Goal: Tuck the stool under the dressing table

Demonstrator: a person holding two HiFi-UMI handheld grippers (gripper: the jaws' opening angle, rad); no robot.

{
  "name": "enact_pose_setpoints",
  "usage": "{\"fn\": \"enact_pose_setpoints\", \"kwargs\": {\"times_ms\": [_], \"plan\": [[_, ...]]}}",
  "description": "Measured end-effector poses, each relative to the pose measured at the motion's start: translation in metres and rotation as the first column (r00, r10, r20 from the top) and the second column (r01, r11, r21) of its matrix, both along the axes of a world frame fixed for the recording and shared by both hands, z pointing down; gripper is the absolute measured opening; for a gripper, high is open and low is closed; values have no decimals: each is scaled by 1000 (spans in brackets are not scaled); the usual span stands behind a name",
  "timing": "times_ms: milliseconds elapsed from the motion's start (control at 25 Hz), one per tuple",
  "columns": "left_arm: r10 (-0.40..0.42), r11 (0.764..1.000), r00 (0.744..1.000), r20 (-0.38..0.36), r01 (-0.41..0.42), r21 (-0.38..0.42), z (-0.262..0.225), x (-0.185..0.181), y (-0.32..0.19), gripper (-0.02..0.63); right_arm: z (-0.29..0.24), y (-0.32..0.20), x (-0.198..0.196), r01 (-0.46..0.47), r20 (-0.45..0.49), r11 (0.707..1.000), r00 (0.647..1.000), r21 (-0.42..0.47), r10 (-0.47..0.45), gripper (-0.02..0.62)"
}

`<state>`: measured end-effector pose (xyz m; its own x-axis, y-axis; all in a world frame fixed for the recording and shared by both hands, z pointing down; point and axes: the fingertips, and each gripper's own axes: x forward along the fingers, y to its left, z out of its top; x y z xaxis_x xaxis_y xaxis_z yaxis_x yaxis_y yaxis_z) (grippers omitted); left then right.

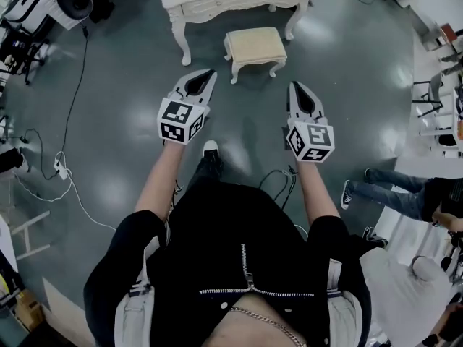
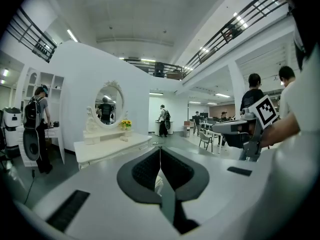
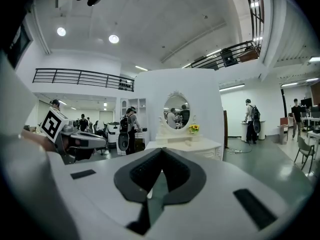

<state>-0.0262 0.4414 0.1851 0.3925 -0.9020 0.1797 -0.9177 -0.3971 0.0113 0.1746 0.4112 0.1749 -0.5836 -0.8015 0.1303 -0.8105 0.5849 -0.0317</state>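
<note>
Stool (image 1: 255, 47), cream-topped with curved white legs, stands on the grey-green floor (image 1: 130, 143) just in front of the white dressing counter (image 1: 217, 4). From the head view it sits between the counter's two front legs, nearer the right one, with its whole seat out in the open rather than under the top.

Both tools are held out side by side toward it, well short of the stool and touching nothing. The left gripper (image 1: 208, 74) points at the stool's near left corner and the right gripper (image 1: 295, 87) at the floor to its near right. Each carries its marker cube, left (image 1: 181, 120) and right (image 1: 312, 141), close to the wrist.

In the left gripper view the fingers (image 2: 150, 171) are pressed together, their tips meeting in a thin line with nothing clamped between them. The right gripper view shows the same: fingers (image 3: 175, 174) closed on each other and empty.

Ahead of the left gripper (image 2: 160, 148) the dressing counter (image 2: 112, 146) appears side-on, with an oval mirror (image 2: 109, 104) and a small bunch of yellow flowers (image 2: 125, 124) on top. Past the right gripper (image 3: 162, 149) the same counter (image 3: 195, 145), mirror (image 3: 178, 111) and flowers (image 3: 193, 128) are seen more from the front.

One shoe (image 1: 210, 149) of the holder shows between the arms, a cable (image 1: 79, 85) trails over the floor at the left, and a second person (image 1: 391, 190) in jeans is at the right edge
</note>
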Motion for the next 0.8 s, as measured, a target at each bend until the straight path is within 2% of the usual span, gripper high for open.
{"fn": "enact_pose_setpoints", "kwargs": {"times_ms": [240, 400, 800], "plan": [[67, 998, 998, 6, -67, 0, -10, -34, -83, 21, -17, -74, -42, -37, -14, 999, 999, 5, 37, 5], [101, 995, 995, 20, -101, -5, -11, -55, -121, 21, -20, -108, -63, -62, -1, 998, 998, 0, 62, 6], [154, 988, 988, 16, -154, -32, -2, -69, -189, 21, -4, -166, -77, -110, 15, 993, 994, -52, 110, 6]]}}
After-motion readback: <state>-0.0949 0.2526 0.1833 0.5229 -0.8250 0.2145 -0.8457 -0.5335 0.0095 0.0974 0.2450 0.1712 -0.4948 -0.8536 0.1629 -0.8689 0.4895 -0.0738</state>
